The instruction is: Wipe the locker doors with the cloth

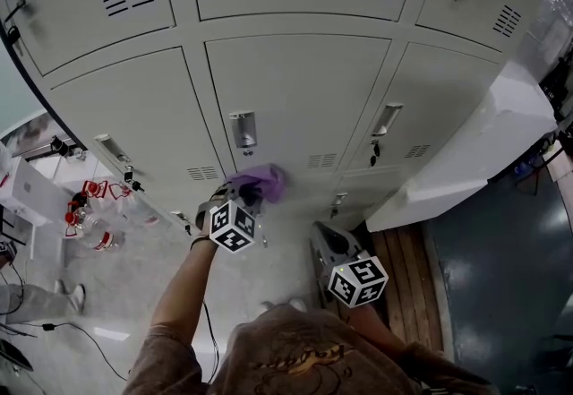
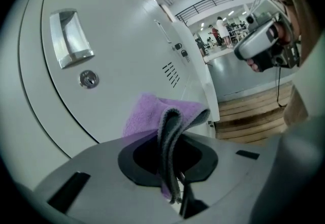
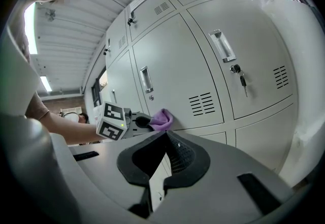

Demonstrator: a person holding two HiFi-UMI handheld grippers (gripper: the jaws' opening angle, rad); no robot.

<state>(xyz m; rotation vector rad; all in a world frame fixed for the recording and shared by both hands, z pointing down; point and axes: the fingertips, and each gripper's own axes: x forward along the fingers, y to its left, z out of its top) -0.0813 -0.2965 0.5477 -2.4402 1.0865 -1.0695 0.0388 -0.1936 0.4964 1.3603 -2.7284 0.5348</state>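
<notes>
Two grippers, one working. The left gripper (image 2: pixel 172 167) has its jaws closed on a fold of the purple cloth (image 2: pixel 152 114); the loose end stands up beyond the jaws towards the locker face. The right gripper (image 3: pixel 165 139) has its jaws closed tip to tip with nothing between them. It hangs low and right of centre in the head view, well apart from the lockers.

Task state: in the head view the cloth (image 1: pixel 264 180) sits against the lower part of the middle door (image 1: pixel 295 89), below the handle (image 1: pixel 243 129) and left of the vent slots (image 1: pixel 322 160). I judge wiping to be under way on this door. No streak or change of sheen shows on any panel, so which doors are done cannot be told; the doors above and to either side may all remain.

Views compared:
- Left gripper view – the only one showing the grip itself, cloth doubled over and pinched between the jaws. It also shows the key lock (image 2: pixel 88 80) under the handle, upper left of frame.
- Right gripper view – sideways look at the left gripper (image 3: pixel 133 121) pushing the cloth onto the door just above its bottom edge; a key (image 3: pixel 242 82) hangs in the next door to the right.
- Head view – the whole bank of doors, plus bottles (image 1: pixel 94 227) on the floor at lower left – unseen elsewhere.
</notes>
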